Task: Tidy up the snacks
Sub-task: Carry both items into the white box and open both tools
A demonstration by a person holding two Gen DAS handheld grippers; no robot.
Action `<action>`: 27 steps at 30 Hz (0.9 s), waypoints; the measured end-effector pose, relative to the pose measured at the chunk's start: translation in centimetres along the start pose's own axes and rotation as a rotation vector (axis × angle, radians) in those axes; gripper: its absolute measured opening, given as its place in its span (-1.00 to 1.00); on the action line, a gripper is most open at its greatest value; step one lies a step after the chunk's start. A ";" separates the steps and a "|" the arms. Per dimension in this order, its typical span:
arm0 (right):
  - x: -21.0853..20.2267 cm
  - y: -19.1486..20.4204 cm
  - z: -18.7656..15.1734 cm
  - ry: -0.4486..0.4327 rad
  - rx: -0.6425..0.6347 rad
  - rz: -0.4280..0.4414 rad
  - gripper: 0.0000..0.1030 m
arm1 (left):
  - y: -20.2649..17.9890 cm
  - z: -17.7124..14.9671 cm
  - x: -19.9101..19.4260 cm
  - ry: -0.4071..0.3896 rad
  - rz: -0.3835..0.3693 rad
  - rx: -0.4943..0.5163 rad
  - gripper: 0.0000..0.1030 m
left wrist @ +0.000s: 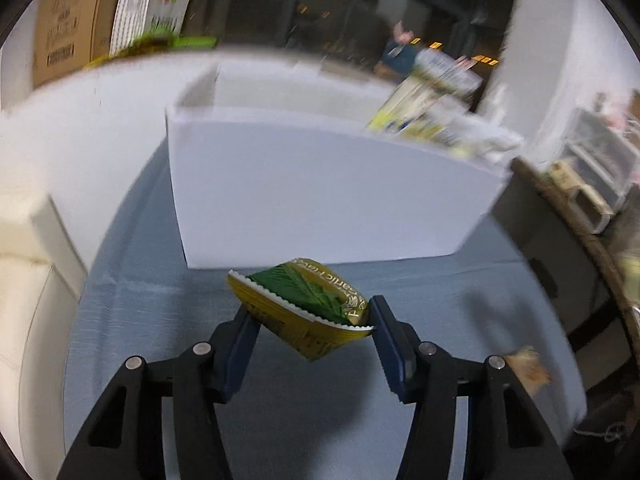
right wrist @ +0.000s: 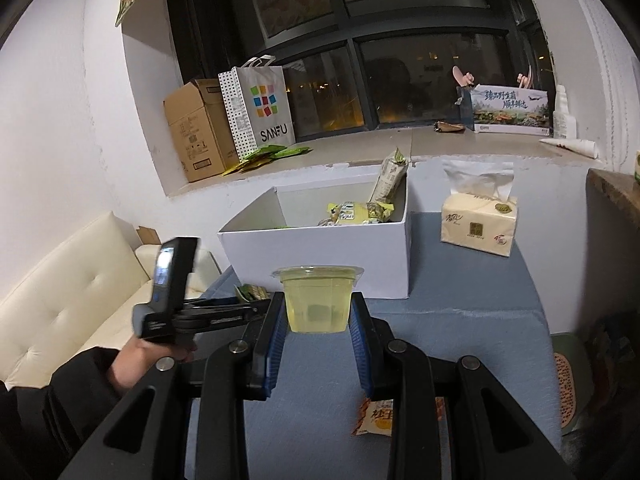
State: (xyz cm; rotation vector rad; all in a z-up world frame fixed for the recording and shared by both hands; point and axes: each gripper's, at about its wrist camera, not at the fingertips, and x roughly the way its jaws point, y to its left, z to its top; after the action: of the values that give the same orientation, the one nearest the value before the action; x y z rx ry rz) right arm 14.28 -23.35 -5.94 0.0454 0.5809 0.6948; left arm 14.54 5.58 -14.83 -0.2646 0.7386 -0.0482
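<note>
fingers of the left gripper [left wrist: 310,320] are clasping a green-yellow packet [left wrist: 308,306] (tilted) between them, while right gripper [right wrist: 319,314] is squeezing a jelly cup [right wrist: 318,300].

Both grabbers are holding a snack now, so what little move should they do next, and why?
Probably carry the jelly cup in the right gripper forward over the white box and drop it in. The box is open, right ahead, already holding snacks. The left gripper, gripping the yellow-green packet, could follow.
</note>
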 end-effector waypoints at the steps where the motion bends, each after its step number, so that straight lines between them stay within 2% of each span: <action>1: 0.1 0.0 0.0 0.001 0.002 0.000 -0.36 | -0.3 -0.2 -1.7 -0.033 -0.012 0.016 0.16; 4: 0.4 0.0 0.0 0.008 0.009 0.009 -0.36 | -1.2 0.1 -5.1 -0.096 -0.031 0.052 0.16; 9: 1.2 -0.1 1.0 0.009 0.024 0.032 -0.36 | -1.7 2.4 -10.5 -0.214 -0.063 0.108 0.16; 13: 2.6 -0.1 3.4 0.006 0.015 0.047 -0.36 | -1.7 6.0 -11.6 -0.272 -0.053 0.127 0.16; 16: 4.2 -0.4 5.9 0.004 0.021 0.063 -0.36 | -0.9 9.0 -11.0 -0.285 -0.074 0.122 0.16; 18: 5.7 -0.7 8.1 0.007 0.024 0.065 -0.36 | -0.8 10.9 -10.1 -0.286 -0.048 0.136 0.16; 20: 7.3 -1.0 10.1 0.000 0.027 0.075 -0.36 | -0.4 13.3 -8.3 -0.266 -0.034 0.145 0.16; 23: 10.4 -1.2 13.0 0.029 0.028 0.046 -0.36 | 0.2 16.1 -5.4 -0.228 -0.016 0.144 0.16; 27: 14.3 -2.3 15.5 0.076 0.064 0.021 -0.36 | 0.9 18.2 -2.5 -0.198 0.010 0.148 0.16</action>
State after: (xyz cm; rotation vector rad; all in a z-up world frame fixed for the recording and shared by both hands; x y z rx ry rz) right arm 32.46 -14.01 -0.41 0.0849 0.6768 0.7001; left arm 24.87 10.86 -0.49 -0.1221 0.5366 -0.0655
